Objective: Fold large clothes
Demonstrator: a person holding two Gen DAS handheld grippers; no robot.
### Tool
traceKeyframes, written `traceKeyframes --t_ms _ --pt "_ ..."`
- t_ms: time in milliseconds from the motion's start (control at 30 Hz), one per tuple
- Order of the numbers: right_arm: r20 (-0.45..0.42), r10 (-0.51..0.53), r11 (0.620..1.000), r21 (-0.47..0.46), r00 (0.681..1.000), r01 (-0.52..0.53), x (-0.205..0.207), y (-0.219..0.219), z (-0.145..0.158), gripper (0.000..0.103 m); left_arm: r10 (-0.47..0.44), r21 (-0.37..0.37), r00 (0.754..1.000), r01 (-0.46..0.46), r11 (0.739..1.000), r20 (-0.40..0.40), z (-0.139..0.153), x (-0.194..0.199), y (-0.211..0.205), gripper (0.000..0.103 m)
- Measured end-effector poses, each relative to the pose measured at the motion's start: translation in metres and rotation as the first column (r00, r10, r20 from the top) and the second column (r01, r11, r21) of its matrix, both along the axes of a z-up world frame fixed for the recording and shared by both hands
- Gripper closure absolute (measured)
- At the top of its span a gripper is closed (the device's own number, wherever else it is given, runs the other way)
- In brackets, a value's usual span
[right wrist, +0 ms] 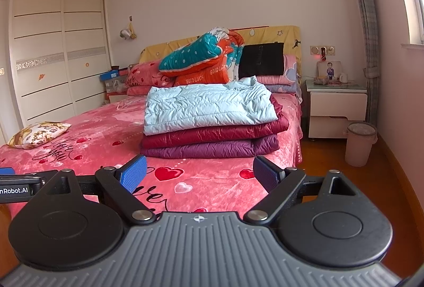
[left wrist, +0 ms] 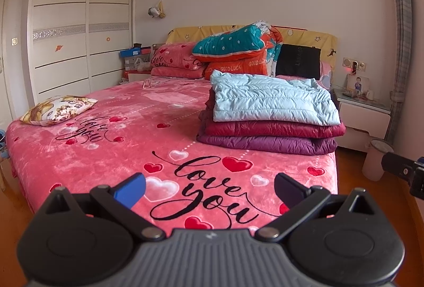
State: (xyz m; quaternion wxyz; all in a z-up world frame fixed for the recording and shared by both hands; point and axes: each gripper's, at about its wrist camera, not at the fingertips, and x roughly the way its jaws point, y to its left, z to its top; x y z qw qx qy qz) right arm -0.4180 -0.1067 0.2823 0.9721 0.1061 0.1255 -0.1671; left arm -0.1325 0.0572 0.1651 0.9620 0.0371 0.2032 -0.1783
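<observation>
Three folded down jackets lie stacked on the right side of the pink bed [left wrist: 111, 154]: a light blue jacket [left wrist: 270, 101] on top, a dark red jacket [left wrist: 273, 129] under it, a purple jacket [left wrist: 265, 144] at the bottom. The same stack shows in the right wrist view: light blue [right wrist: 206, 106], dark red [right wrist: 212, 133], purple [right wrist: 209, 149]. My left gripper [left wrist: 209, 190] is open and empty over the bed's foot edge. My right gripper [right wrist: 200, 174] is open and empty, short of the stack.
A floral cushion [left wrist: 58, 109] lies at the bed's left. Pillows and a folded quilt [left wrist: 238, 48] sit at the headboard. A nightstand [right wrist: 336, 106] and a bin [right wrist: 360, 144] stand right of the bed. A wardrobe [left wrist: 79, 35] is at the left.
</observation>
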Motion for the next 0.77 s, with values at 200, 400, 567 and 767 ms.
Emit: traceKeyframes --t_ms 200,400,567,767 --pt "-0.011 0.012 1.000 0.010 1.000 -0.012 0.004 -0.004 -0.005 0.000 -0.002 -0.011 1.000 0.001 1.000 -0.011 -0.005 0.006 -0.001 0.001" --pt "0.002 0.029 0.999 0.021 1.000 -0.029 0.008 -0.009 -0.008 0.000 -0.006 -0.017 1.000 0.005 1.000 -0.023 -0.013 0.014 -0.002 0.001" --pt "0.001 0.045 0.998 0.040 0.999 -0.045 0.017 -0.014 -0.016 0.000 -0.025 -0.034 0.999 0.024 0.999 -0.041 -0.022 0.024 -0.003 0.001" --pt "-0.030 0.063 0.997 0.050 0.998 -0.062 0.040 -0.018 -0.030 0.000 0.004 -0.035 0.995 -0.007 0.999 -0.097 -0.044 0.050 -0.006 0.001"
